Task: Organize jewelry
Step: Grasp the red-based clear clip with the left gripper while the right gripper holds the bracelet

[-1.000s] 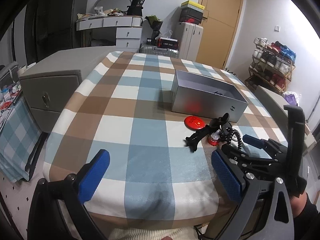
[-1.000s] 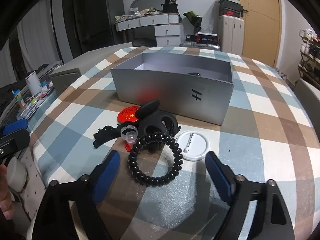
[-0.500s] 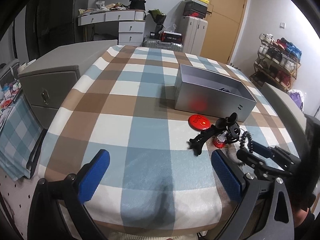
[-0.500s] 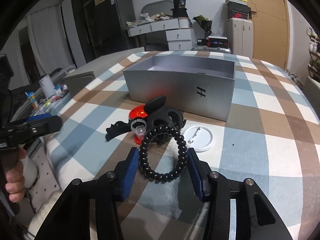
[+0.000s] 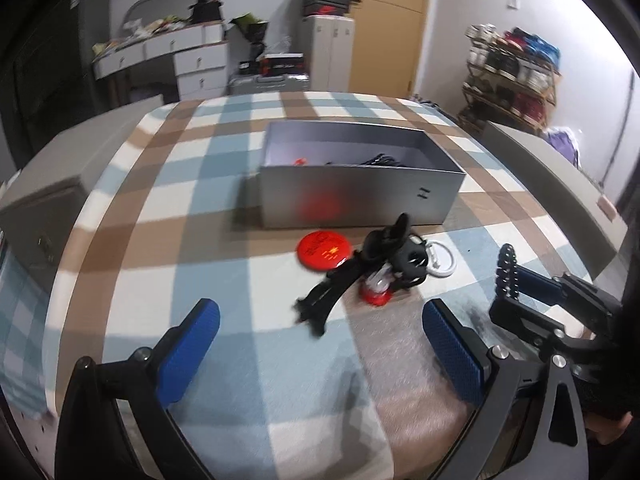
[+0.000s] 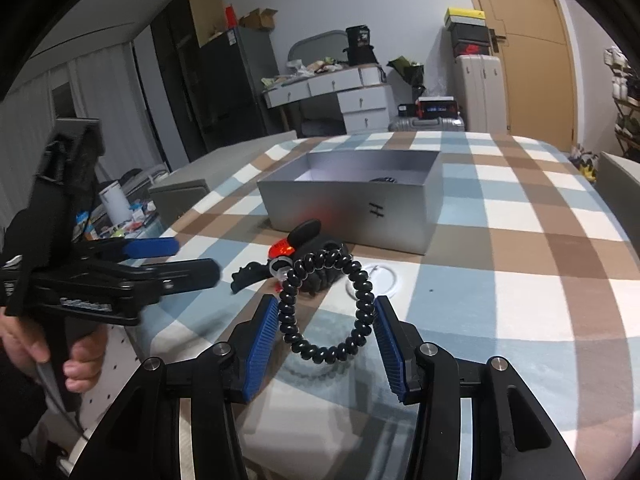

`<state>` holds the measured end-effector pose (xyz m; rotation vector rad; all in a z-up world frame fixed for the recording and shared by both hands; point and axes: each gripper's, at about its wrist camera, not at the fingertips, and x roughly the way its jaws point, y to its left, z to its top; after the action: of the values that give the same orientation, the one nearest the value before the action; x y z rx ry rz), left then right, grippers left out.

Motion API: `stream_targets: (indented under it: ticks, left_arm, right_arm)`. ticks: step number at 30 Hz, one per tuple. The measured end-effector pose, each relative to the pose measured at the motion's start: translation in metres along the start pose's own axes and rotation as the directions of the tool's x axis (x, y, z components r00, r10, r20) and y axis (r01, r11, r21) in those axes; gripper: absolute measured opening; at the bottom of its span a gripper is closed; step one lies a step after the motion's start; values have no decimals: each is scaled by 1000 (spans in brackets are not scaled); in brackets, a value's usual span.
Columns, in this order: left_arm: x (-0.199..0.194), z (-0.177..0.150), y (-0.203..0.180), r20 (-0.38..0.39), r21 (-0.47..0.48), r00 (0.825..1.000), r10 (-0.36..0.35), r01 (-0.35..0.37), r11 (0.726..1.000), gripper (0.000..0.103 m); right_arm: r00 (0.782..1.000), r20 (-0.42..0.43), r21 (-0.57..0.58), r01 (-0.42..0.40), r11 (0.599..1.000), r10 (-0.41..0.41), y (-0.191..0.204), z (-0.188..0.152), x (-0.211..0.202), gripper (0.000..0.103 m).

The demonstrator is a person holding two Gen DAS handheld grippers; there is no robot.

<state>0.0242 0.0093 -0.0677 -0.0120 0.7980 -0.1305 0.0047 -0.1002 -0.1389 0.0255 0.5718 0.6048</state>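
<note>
**Coil bracelet in the right tool, most of the pile still outside the box**

Nearest to me, my right tool point(image 6: 325, 334) has its blue pads pressed in on either side of the black spiral coil bracelet point(image 6: 326, 308), and the loop stands up off the checked cloth of the counter point(image 6: 520, 280), so I judge it gripped and lifted. From the left wrist view the same bracelet point(image 5: 507, 276) shows as a dark beaded column rising from the right tool's tips. My left tool point(image 5: 316, 354) hangs with its fingers spread wide and nothing between them, low over the near edge of the counter.

Just beyond lies the unsorted heap: a black hair claw clip point(image 5: 352, 276), a small red-and-clear item point(image 5: 376, 290) I cannot identify, a red round badge point(image 5: 323, 251) and a white round badge point(image 5: 440, 258) lying face down, all close together, some touching.

Behind them sits the open silver box point(image 5: 360, 200), just beside the heap. Inside I make out something dark and a bit of red, so I take it that some pieces are already stowed.

By my reading the job is partway through: the bracelet has yet to go into the box, and four loose items remain after it.
</note>
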Motion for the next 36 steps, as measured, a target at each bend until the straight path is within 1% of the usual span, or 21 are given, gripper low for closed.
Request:
stream_targets:
  ticks: [3,8,10,12,13,15,16,17,18,22,23,26,28,30,33,36]
  left_arm:
    - [4,5,-10,16,50,1000,10,-11,999,99]
    - [14,10,-19,16,98,1000,-14,13,995,99]
    - [16,12,-21,19,110,999,-29,27,994,97]
    - [20,13,-21,11,116,999,-41,39,992,88]
    - [22,13,-21,4,121,999,-49,48,992,85]
    - [25,11,-21,-8,128,998,-58,58,990,72]
    - [26,11,-21,-16,132,998,-63,65,989,68]
    - [27,10,-21,-21,131,997,-68,70,989,60]
    - [29,10,-20,-26,127,997,-74,76,989,56]
    - [28,11,-20,-21,109,995,-98,100,989,47]
    - [27,11,-22,-19,115,995,-99,100,988,44]
    - [24,10,-28,-18,145,995,-103,104,984,31]
    - [23,9,-31,-24,163,993,-116,119,979,27]
    - [23,8,-33,-30,175,991,-131,135,975,19]
    - [26,7,-32,-52,172,988,-143,150,974,12]
    - [27,8,-30,-72,157,985,-158,167,973,7]
  right_arm:
    - [1000,4,16,10,1000,-10,-6,-1,-4,47]
    - [1000,7,28,28,999,-28,-13,-3,-6,47]
    - [999,7,34,34,999,-35,-15,-4,-4,47]
    - [999,9,43,33,999,-34,-17,-4,-4,47]
    - [999,14,47,30,998,-31,-18,-5,-5,47]
    - [999,22,50,32,998,-33,-19,-5,-6,47]
    - [999,24,50,33,998,-34,-20,-5,-6,47]
    - [999,28,50,34,998,-36,-20,-5,-7,47]
    - [999,30,50,33,998,-34,-20,-6,-7,47]
    - [999,25,43,25,999,-26,-18,-7,-7,47]
    - [999,26,41,26,999,-27,-18,-8,-7,47]
    - [999,31,45,23,999,-25,-19,-7,-8,48]
    - [999,33,48,22,999,-23,-20,-8,-8,49]
    - [999,30,47,22,999,-24,-20,-7,-7,49]
    - [999,34,42,23,999,-24,-20,-7,-8,49]
    - [999,34,38,21,999,-22,-19,-7,-7,49]
